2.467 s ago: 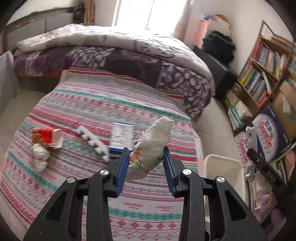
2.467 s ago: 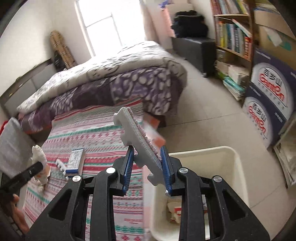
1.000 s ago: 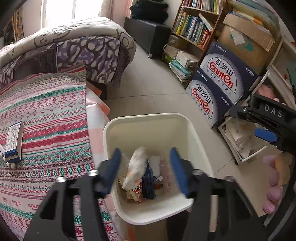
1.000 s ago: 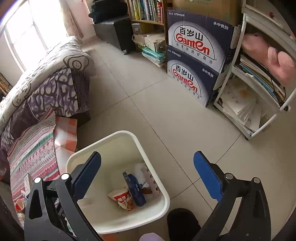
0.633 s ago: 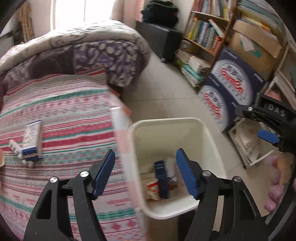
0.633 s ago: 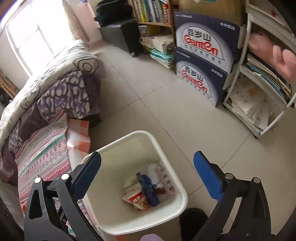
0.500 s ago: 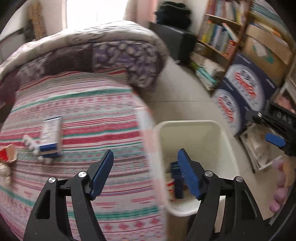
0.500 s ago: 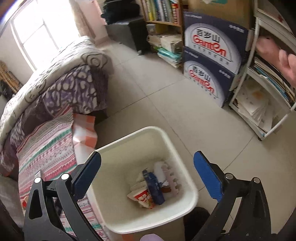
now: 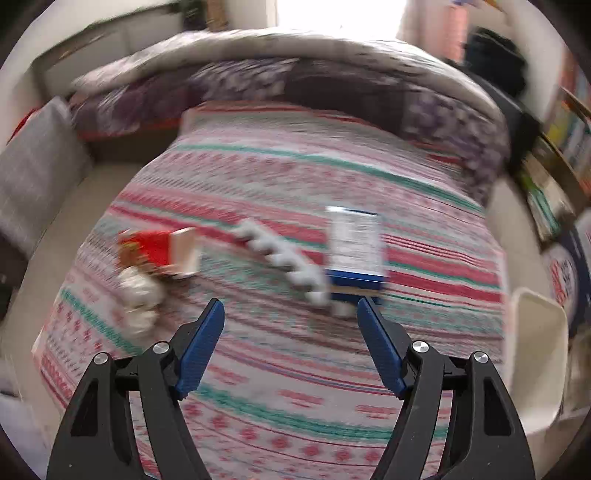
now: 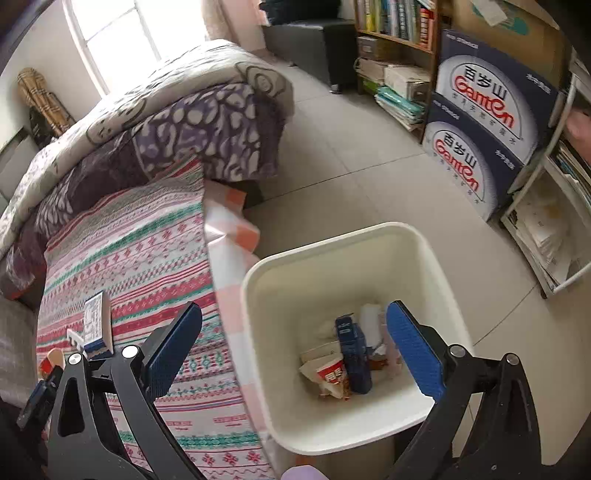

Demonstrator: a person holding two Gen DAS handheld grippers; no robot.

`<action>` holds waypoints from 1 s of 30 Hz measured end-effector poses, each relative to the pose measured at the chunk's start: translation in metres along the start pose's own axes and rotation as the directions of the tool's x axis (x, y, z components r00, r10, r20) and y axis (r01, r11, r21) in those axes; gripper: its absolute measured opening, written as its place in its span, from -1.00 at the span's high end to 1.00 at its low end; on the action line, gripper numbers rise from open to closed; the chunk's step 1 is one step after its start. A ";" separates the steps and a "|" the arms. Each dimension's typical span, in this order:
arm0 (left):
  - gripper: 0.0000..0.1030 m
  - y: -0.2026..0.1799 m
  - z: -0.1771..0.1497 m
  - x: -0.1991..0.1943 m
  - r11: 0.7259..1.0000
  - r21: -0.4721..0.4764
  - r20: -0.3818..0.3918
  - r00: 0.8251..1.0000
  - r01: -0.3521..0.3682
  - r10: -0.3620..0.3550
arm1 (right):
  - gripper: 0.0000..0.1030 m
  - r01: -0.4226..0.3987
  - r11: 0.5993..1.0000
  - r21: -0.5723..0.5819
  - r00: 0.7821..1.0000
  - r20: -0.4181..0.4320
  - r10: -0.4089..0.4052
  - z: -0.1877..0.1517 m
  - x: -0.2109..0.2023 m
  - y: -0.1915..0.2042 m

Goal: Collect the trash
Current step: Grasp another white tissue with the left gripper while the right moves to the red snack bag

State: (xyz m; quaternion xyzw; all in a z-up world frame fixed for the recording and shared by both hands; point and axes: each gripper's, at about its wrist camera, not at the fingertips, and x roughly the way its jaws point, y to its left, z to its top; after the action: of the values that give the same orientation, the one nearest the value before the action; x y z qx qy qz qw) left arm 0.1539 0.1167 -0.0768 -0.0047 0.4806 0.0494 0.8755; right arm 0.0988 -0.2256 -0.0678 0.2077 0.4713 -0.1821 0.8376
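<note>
My left gripper [image 9: 290, 317] is open and empty above the striped bedspread [image 9: 295, 184]. Ahead of it lie a blue and white box [image 9: 354, 247], a white toothed plastic strip [image 9: 284, 258], a red and white carton [image 9: 162, 251] and a crumpled white wad [image 9: 138, 291]. The view is motion-blurred. My right gripper [image 10: 293, 328] is open and empty over the white bin [image 10: 436, 258], which holds a blue packet [image 10: 352, 350], a red and white cup [image 10: 328, 373] and other scraps. The box also shows in the right wrist view [image 10: 94, 315].
The bin's edge [image 9: 535, 354] stands at the bed's right side. A folded quilt [image 10: 166, 110] covers the far half of the bed. Blue Ganten cartons [image 10: 480, 122], bookshelves [image 10: 395, 29] and a white rack [image 10: 554, 206] line the tiled floor [image 10: 351, 170]. A grey cushion [image 9: 33, 166] is at left.
Both grippers dropped their trash into the bin and opened. My left gripper has swung back left from the bin to the bed. My right gripper stays over the bin.
</note>
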 end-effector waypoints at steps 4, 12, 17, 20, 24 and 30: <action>-0.41 0.039 0.003 0.011 0.996 -0.073 -0.025 0.998 -0.056 0.054 | -0.86 -0.015 0.999 -0.028 1.000 -0.012 0.015 -0.004 0.005 0.016; -0.41 0.091 -0.002 0.042 0.976 -0.129 -0.119 0.980 -0.176 0.161 | -0.86 -0.073 0.990 -0.122 0.997 -0.043 0.069 -0.017 0.014 0.057; -0.41 0.119 -0.007 0.068 0.961 -0.152 -0.192 0.961 -0.230 0.199 | -0.86 -0.102 0.976 -0.195 0.994 -0.066 0.090 -0.025 0.019 0.078; -0.38 0.132 -0.009 0.079 0.960 -0.163 -0.202 0.960 -0.228 0.194 | -0.86 -0.138 0.960 -0.243 0.988 -0.098 0.117 -0.031 0.024 0.092; 0.18 0.139 -0.010 0.085 0.971 -0.176 -0.186 0.974 -0.160 0.127 | -0.86 -0.154 0.936 -0.317 0.986 -0.114 0.123 -0.040 0.028 0.110; 0.40 0.142 -0.009 0.062 0.974 -0.223 -0.177 0.984 -0.051 0.011 | -0.86 -0.212 0.866 -0.453 0.976 -0.138 0.167 -0.057 0.030 0.149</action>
State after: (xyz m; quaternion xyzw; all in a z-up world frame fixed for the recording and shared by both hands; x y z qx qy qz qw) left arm 0.1662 0.2630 -0.1287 -0.1013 0.5466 0.1170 0.8230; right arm 0.1470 -0.0728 -0.0944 0.0543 0.5174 0.0293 0.8535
